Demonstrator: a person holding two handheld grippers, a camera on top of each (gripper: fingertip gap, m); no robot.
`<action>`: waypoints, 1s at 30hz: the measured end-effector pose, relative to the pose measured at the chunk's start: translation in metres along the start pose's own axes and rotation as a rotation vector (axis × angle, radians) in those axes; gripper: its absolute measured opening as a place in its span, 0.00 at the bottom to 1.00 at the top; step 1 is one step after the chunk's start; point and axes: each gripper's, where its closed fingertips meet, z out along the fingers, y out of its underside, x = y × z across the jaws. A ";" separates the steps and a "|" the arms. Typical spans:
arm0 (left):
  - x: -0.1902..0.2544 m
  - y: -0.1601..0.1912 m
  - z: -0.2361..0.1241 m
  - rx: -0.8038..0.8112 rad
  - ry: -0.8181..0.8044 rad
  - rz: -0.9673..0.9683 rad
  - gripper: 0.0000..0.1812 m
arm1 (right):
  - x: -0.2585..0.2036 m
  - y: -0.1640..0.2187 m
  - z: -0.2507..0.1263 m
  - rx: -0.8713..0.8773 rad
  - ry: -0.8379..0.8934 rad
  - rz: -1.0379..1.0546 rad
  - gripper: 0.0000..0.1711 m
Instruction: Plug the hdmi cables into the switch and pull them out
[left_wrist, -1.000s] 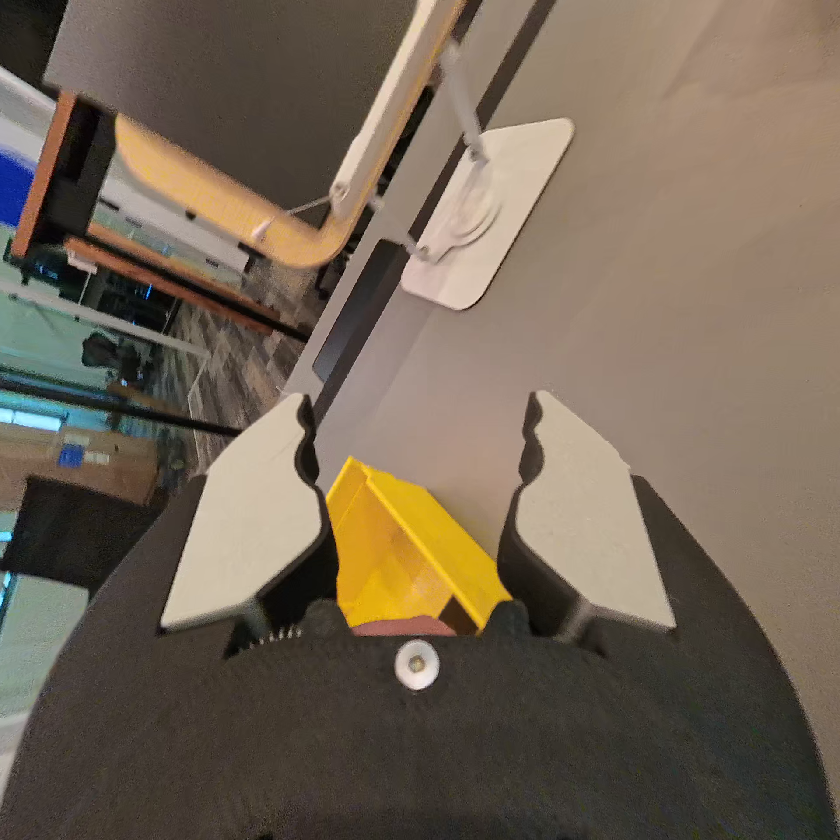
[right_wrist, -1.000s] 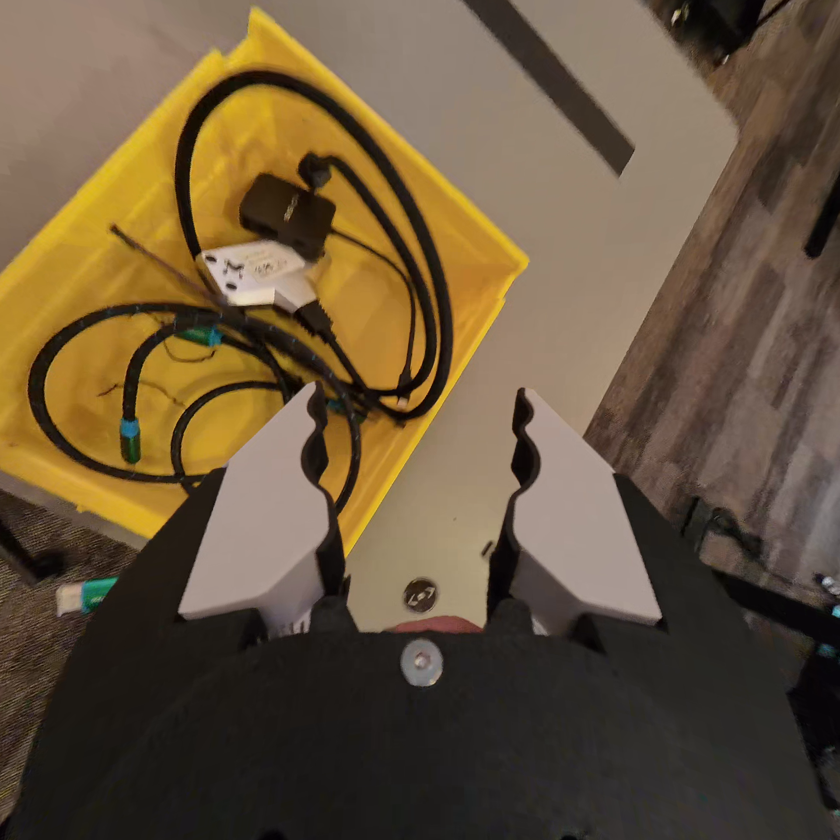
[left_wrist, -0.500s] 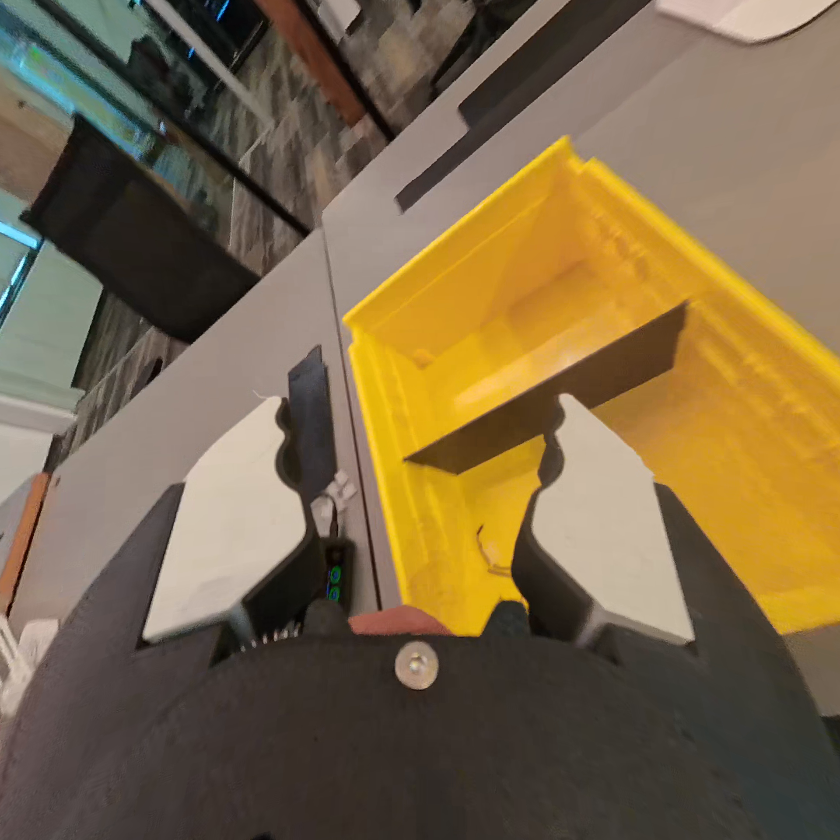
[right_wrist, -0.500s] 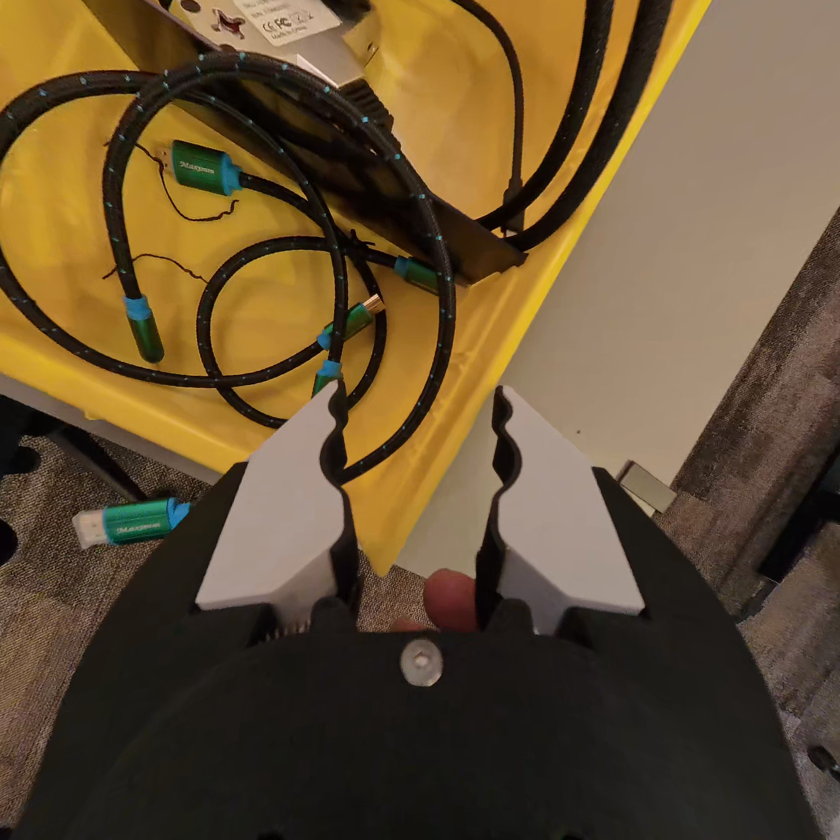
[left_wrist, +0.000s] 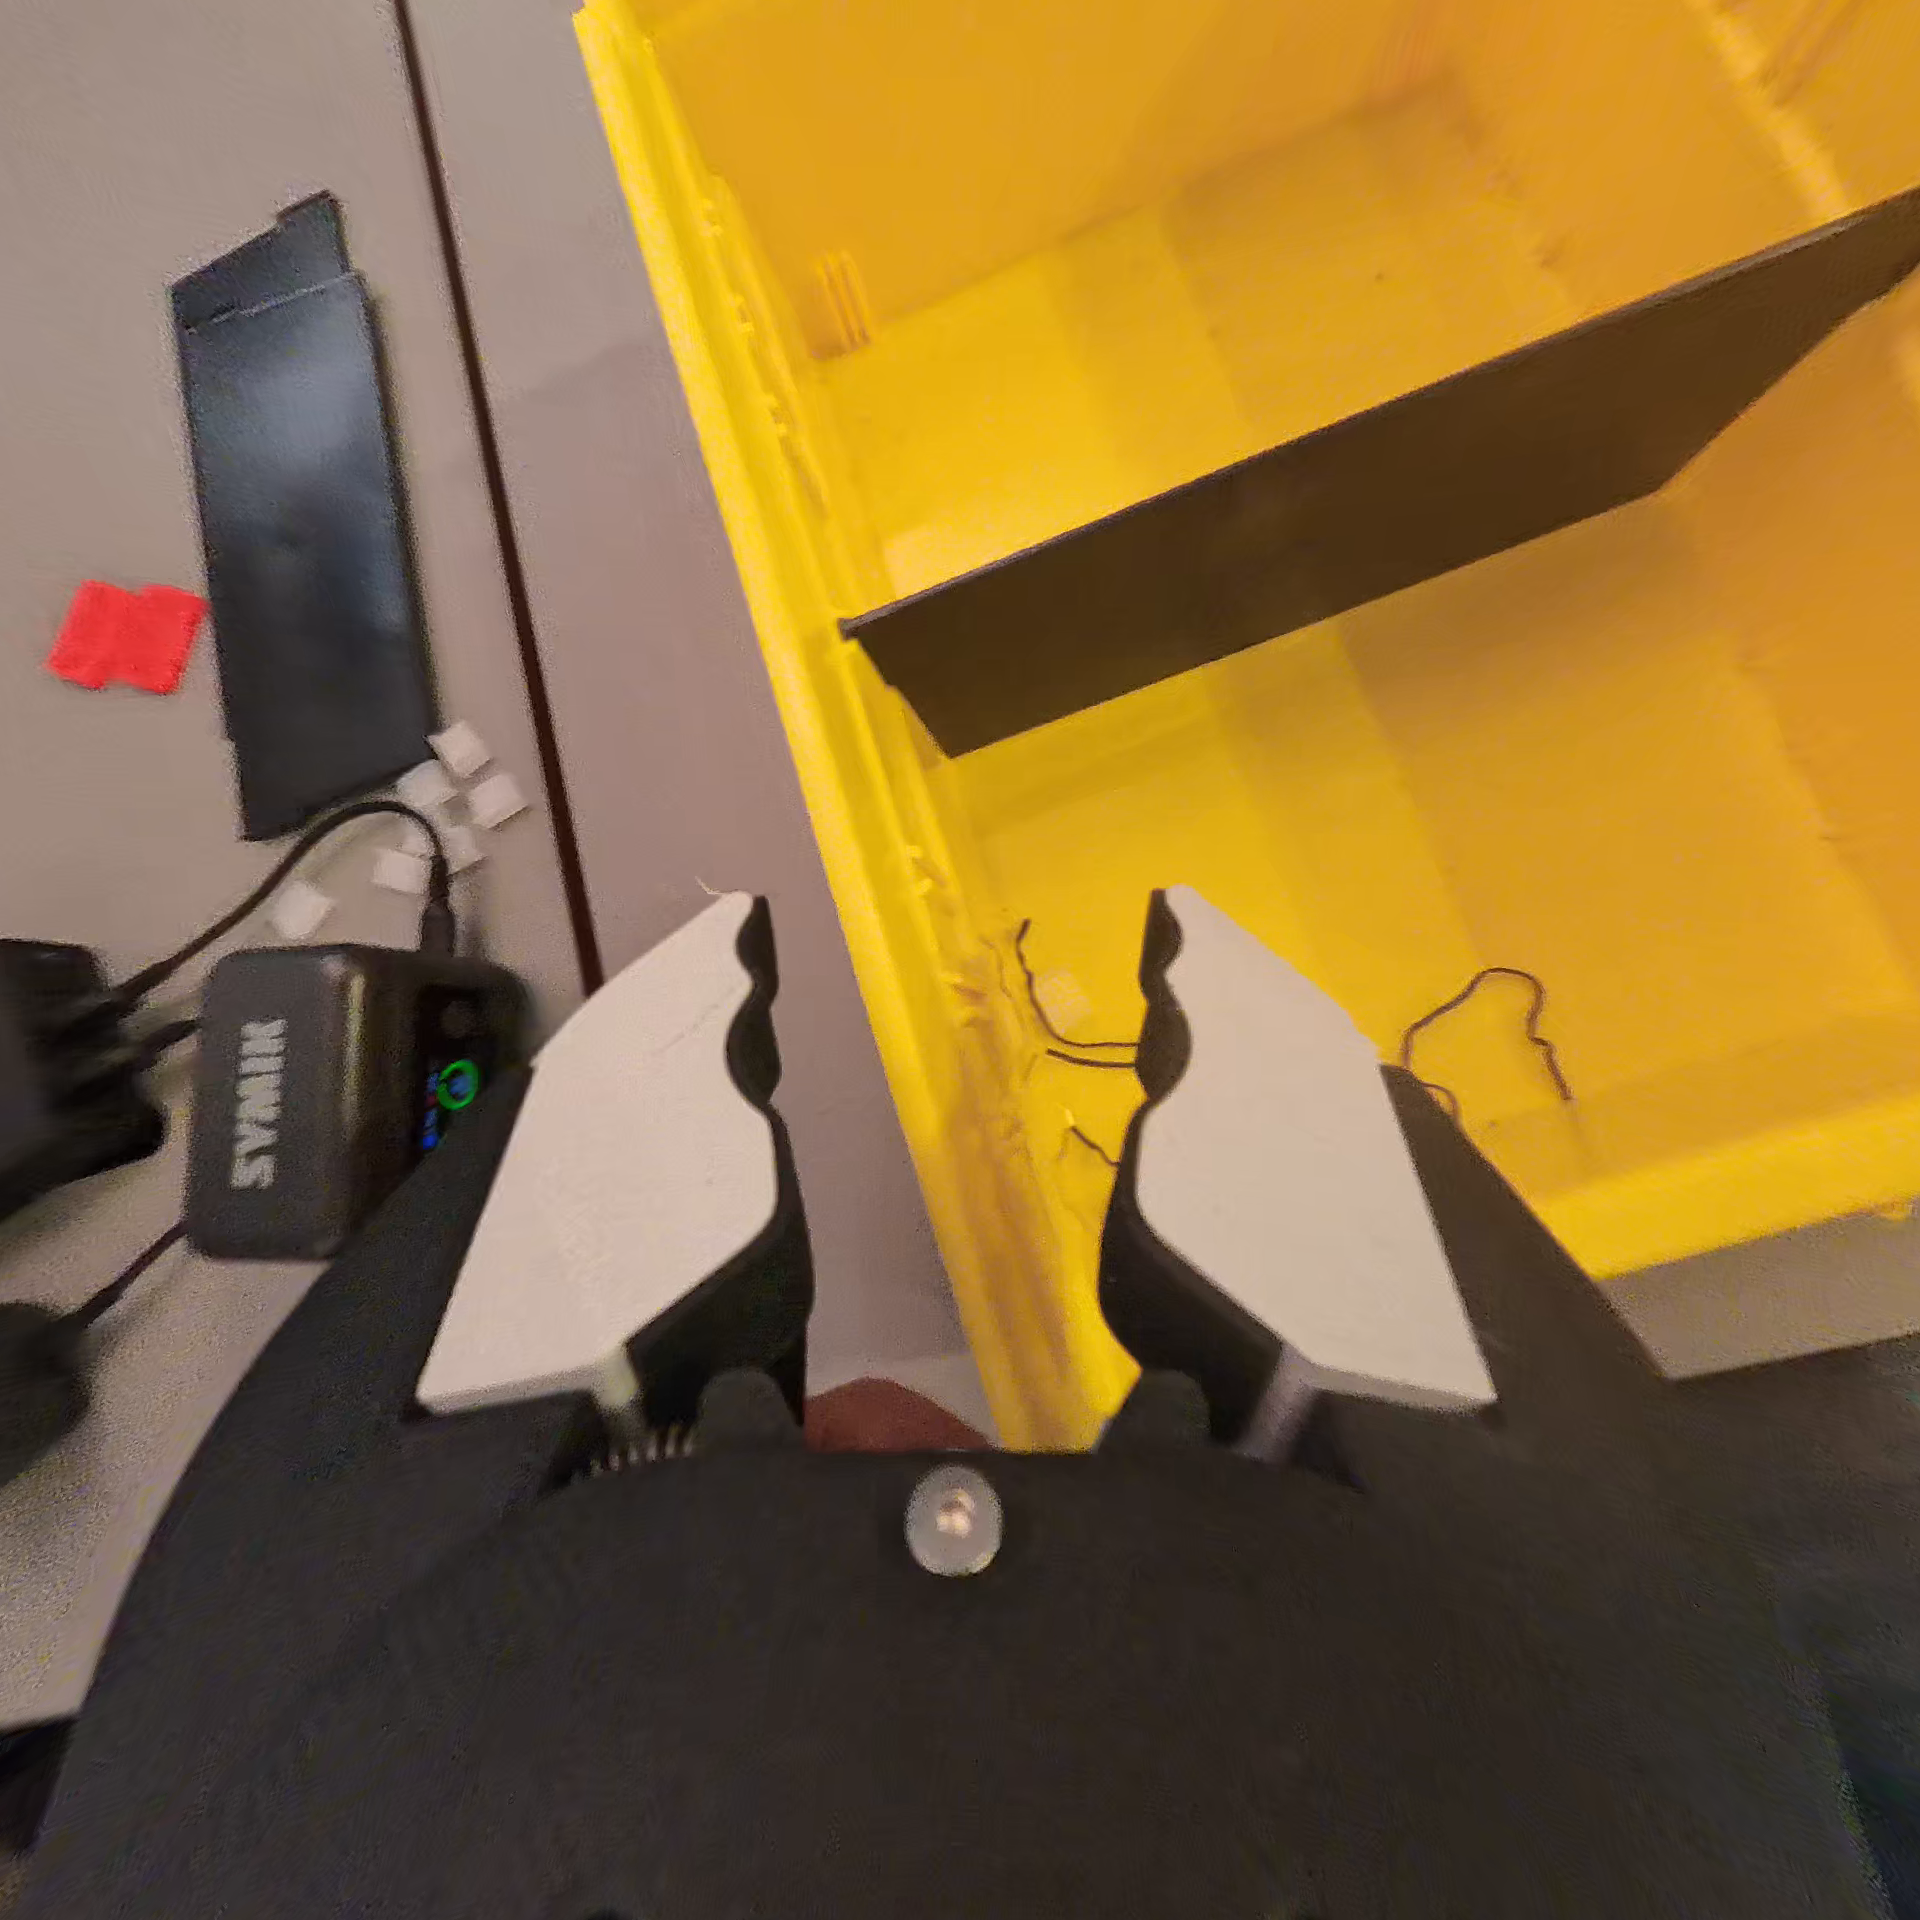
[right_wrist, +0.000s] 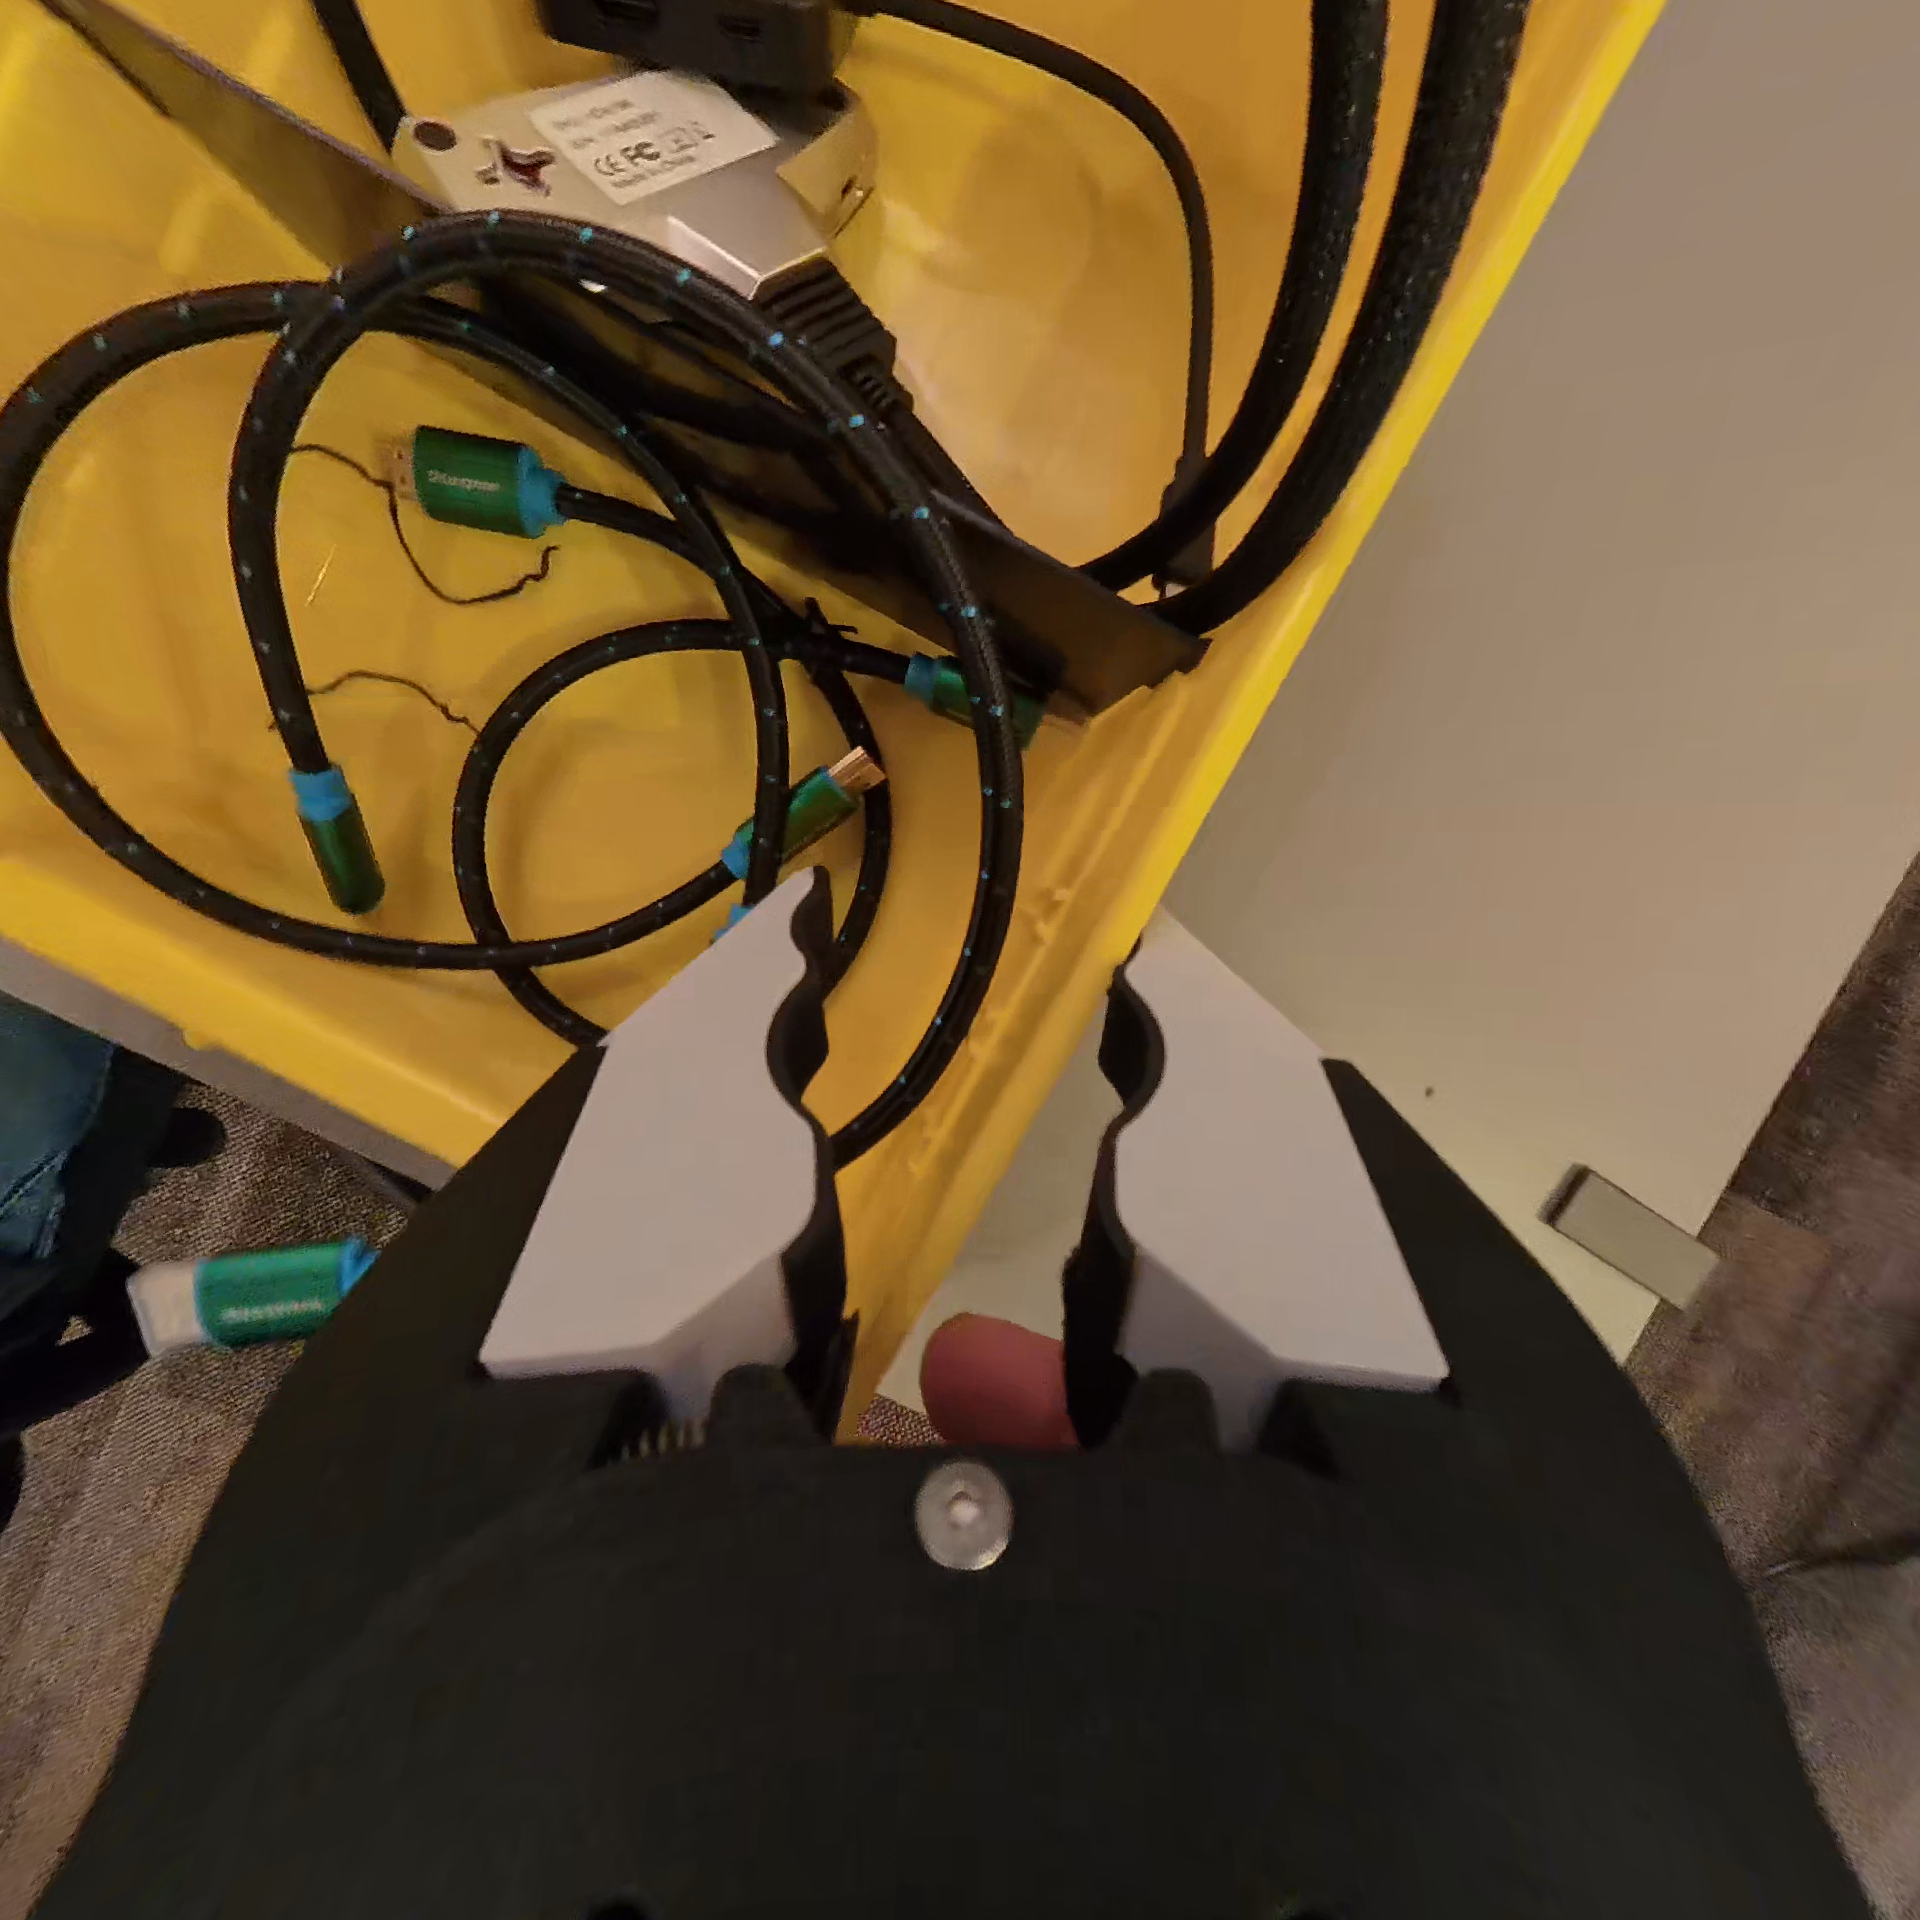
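Both claws are hanging open and holding nothing: my right gripper (right_wrist: 961, 940) is straddling the yellow bin's wall (right_wrist: 1049, 997) over the braided HDMI cables (right_wrist: 623, 935), the silver switch (right_wrist: 665, 177) lying beyond them, while my left gripper (left_wrist: 951, 925) is straddling that bin's other wall.

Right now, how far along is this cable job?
Barely started, by the look of it. Nothing looks done: the green-ended cables lie loose in the yellow bin, none visibly plugged into the silver switch. In hand: nothing; the left gripper and right gripper are both open and empty, each straddling a bin wall. Left: plugging the cables in and pulling them out.
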 end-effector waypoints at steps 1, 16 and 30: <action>0.003 -0.002 0.001 0.012 0.030 -0.014 0.30 | -0.002 -0.001 0.001 0.000 0.003 -0.017 0.27; 0.007 -0.017 0.010 0.146 0.128 -0.159 0.02 | -0.087 -0.060 0.045 0.079 -0.074 -0.099 0.34; -0.003 -0.052 -0.031 0.305 -0.120 -0.034 0.02 | -0.212 -0.131 0.086 0.172 -0.168 -0.130 0.38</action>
